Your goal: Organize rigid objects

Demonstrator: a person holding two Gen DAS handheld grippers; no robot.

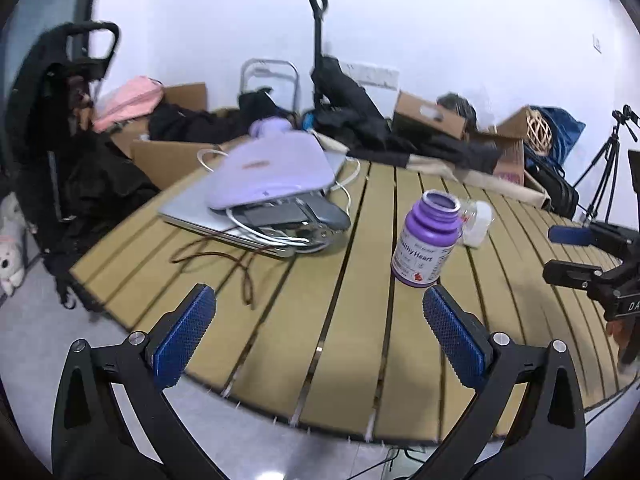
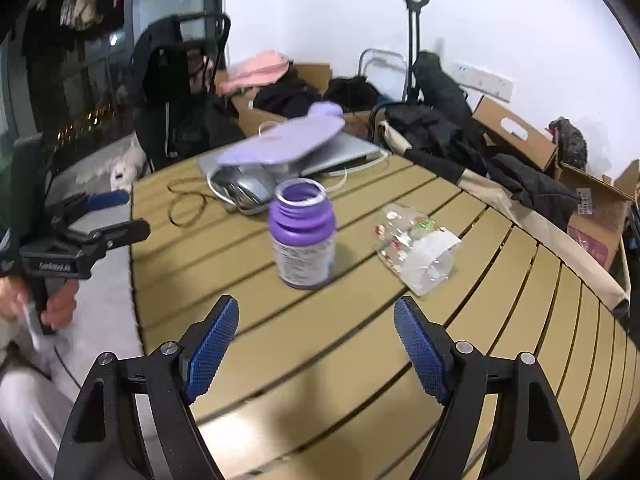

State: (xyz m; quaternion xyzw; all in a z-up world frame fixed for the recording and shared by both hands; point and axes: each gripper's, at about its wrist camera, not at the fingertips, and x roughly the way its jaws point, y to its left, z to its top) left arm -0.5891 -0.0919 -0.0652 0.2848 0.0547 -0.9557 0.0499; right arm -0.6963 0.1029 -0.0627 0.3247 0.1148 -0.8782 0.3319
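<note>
The bottle (image 2: 302,236), purple and with its mouth uncapped, stands upright near the middle of the slatted worktop (image 2: 360,360). Nothing grips it. Just beside it, on its far right in the right wrist view, lies a crumpled clear wrapper (image 2: 416,248), apart from the bottle. No cap shows in either view.

Both tongs are wide and carry nothing. The right tongs (image 2: 316,344) hover above the worktop in front of the bottle, roughly in line with it. The left tongs (image 1: 320,336) hang over the near edge, with the bottle just past the right pad. Each tongs also shows at the edge of the other's view.

Farther back sits a heap: a lilac pouch (image 1: 276,168) lies tilted on a grey laptop (image 1: 188,208), with a mouse (image 2: 252,186) and white cable (image 1: 348,184) tucked under the pouch. A thin dark cord (image 1: 224,260) loops loose on the slats. Beyond the worktop are boxes, bags and clothes.

As a judgement, the organizing looks barely begun: the things lie scattered or stacked loosely, no tidy grouping shows, and nothing is held. Left to do, it seems, is gripping the bottle and then sorting the heap; where things should go cannot be told.
</note>
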